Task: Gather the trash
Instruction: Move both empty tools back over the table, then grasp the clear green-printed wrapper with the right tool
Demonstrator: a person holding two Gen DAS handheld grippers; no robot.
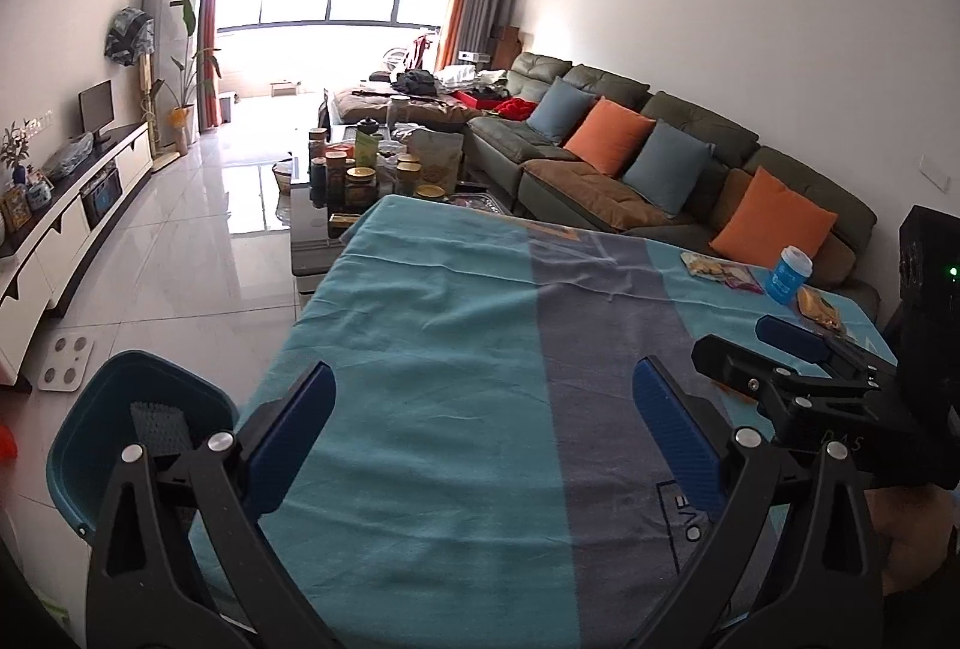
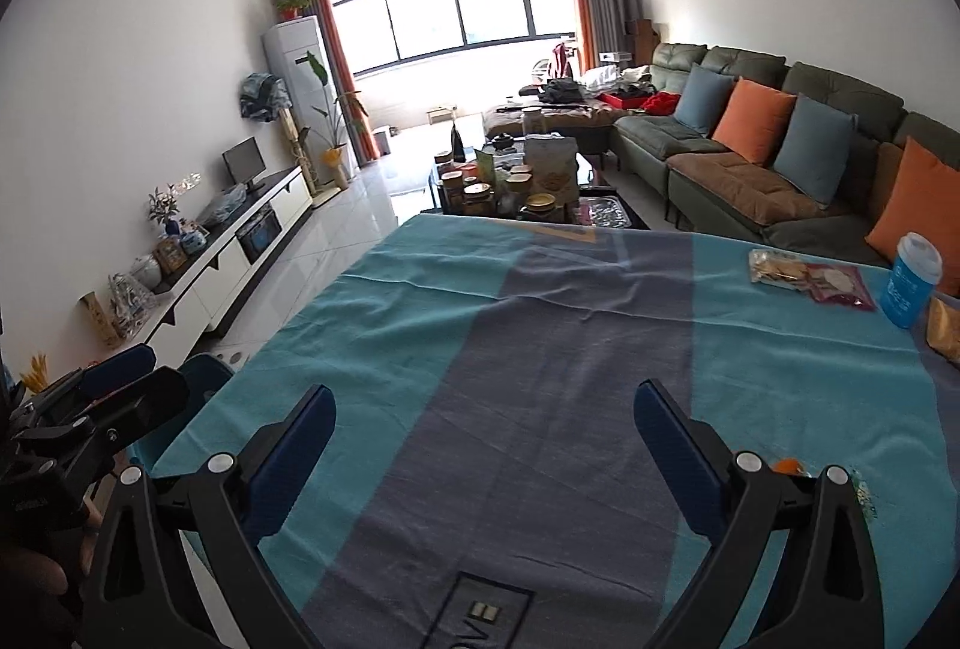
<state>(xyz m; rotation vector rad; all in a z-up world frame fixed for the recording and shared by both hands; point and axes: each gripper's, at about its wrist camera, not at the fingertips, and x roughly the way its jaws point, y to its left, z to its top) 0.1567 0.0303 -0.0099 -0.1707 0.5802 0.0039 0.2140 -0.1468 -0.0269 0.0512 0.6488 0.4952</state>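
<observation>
Locate the trash at the far right of the table: a clear snack wrapper (image 2: 780,268) touches a maroon packet (image 2: 840,286) on its right. A blue cup (image 2: 912,283) with a white lid stands upright just right of the packet. An orange bag (image 2: 945,328) lies near the cup, at the right edge of the view. A small orange scrap (image 2: 786,465) lies on the cloth, partly hidden behind the right finger of your right gripper (image 2: 485,451).

Both tools hang above the cloth (image 1: 450,349), which is teal with a grey band down the middle. The right gripper stands wide, with nothing between its fingers. The left gripper (image 1: 485,427) also stands wide and holds nothing.

A teal bin (image 1: 96,445) sits on the floor at the near left corner of the table, just left of the left gripper.

Beyond the table, a coffee table (image 2: 630,217) carries jars. A green sofa (image 2: 750,157) with orange and blue cushions runs along the right wall.
</observation>
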